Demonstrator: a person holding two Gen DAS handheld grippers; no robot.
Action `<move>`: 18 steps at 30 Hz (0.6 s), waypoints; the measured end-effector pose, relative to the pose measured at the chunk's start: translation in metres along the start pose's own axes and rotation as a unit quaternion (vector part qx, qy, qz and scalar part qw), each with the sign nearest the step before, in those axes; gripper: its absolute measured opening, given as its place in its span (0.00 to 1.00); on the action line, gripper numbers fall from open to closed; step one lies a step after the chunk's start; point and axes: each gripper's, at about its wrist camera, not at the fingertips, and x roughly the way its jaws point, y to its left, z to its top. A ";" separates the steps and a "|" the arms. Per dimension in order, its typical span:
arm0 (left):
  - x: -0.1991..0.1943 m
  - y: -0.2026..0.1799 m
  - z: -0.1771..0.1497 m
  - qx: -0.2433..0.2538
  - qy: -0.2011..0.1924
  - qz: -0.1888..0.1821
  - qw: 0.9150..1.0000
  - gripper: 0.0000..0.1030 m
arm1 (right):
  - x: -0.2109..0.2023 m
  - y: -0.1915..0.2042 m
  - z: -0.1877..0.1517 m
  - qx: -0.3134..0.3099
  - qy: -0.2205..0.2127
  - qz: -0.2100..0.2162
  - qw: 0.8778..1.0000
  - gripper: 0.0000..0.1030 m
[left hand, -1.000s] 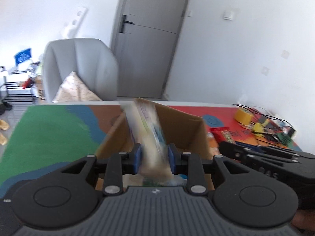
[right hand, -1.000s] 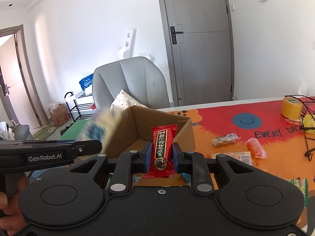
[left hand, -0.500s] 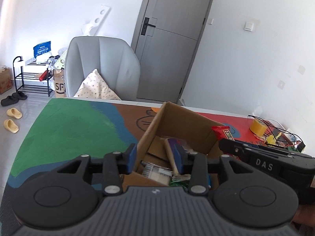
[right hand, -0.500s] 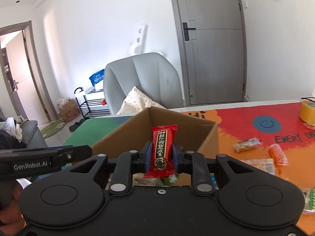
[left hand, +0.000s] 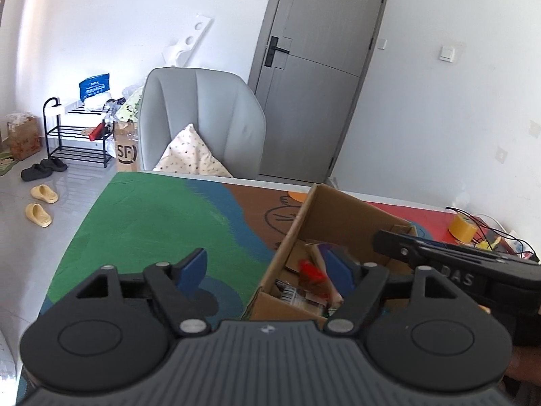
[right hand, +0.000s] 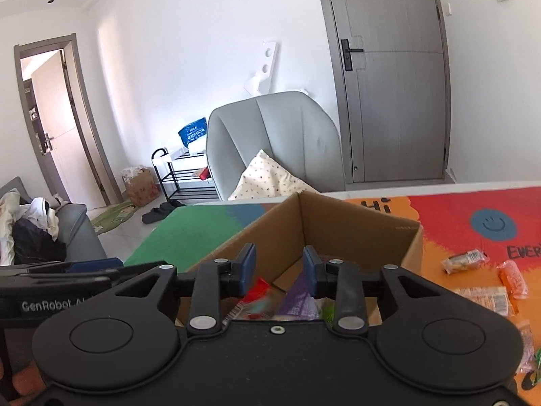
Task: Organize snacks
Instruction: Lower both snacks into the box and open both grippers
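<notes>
An open cardboard box [left hand: 341,203] [right hand: 358,223] stands on the colourful table mat and holds several snack packets. My left gripper [left hand: 270,267] hangs over the box's left wall, its jaws opening wide with nothing between them. My right gripper [right hand: 279,269] hovers over the box, its jaws opening. The red snack packet [right hand: 257,287] [left hand: 311,270] is blurred below them, free of the pads, dropping among the packets inside. More snack packets [right hand: 466,260] lie on the red part of the mat at the right.
A grey chair [left hand: 199,118] with a patterned cushion stands behind the table. A tape roll [left hand: 461,226] and cables lie at the far right of the table. The green part of the mat [left hand: 142,216] is to the left of the box. A grey door is behind.
The left gripper let go of its pale packet into the box and spread wide. The right gripper opened and the red packet fell from it. Both views shifted left.
</notes>
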 end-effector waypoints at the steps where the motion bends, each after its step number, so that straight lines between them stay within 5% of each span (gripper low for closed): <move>1: 0.001 0.000 0.000 -0.001 0.001 0.001 1.000 0.75 | -0.002 -0.002 -0.001 0.003 0.002 -0.004 1.000 0.32; 18: 0.000 -0.040 -0.011 0.041 0.011 -0.024 0.999 0.87 | -0.044 -0.038 -0.023 0.039 0.003 -0.056 0.998 0.57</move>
